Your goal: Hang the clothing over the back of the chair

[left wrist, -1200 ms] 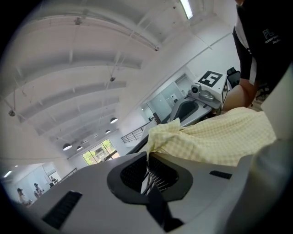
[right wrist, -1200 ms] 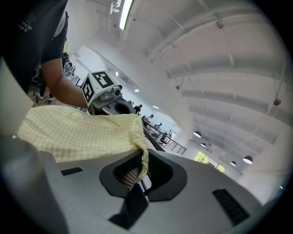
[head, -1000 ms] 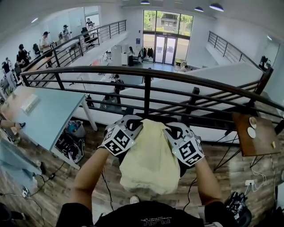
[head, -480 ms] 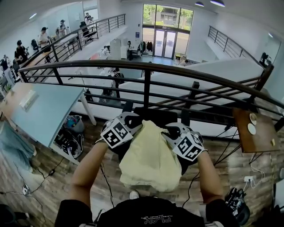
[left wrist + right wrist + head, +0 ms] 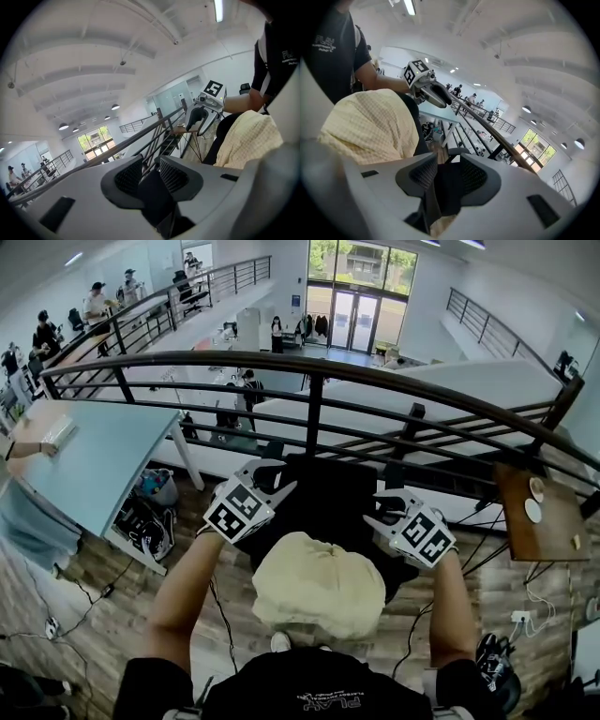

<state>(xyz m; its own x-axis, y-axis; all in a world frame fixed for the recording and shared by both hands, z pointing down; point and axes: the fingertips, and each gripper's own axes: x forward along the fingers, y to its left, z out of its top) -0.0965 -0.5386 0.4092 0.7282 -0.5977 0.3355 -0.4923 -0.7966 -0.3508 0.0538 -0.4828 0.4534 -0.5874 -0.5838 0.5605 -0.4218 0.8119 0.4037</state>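
A pale yellow checked garment (image 5: 319,585) lies draped over the back of a black chair (image 5: 330,491), just in front of my body. My left gripper (image 5: 269,476) is left of it and beyond it. Its jaws are opening and hold nothing. My right gripper (image 5: 387,509) stands to the right of the chair, jaws also opening and empty. The left gripper view shows its own bare pads (image 5: 174,177), the garment (image 5: 248,140) at right and the right gripper (image 5: 202,117) beyond. In the right gripper view the garment (image 5: 370,126) is at left, with the left gripper (image 5: 430,93) above it.
A black metal railing (image 5: 309,371) runs across just beyond the chair, with an open drop behind it. A light blue table (image 5: 94,474) stands at left with bags (image 5: 148,540) under it. A small wooden table (image 5: 542,521) is at right. Cables lie on the wooden floor.
Both grippers let go of the garment and drew apart to either side. The garment sank from between them onto the chair back, bunched lower and nearer to me.
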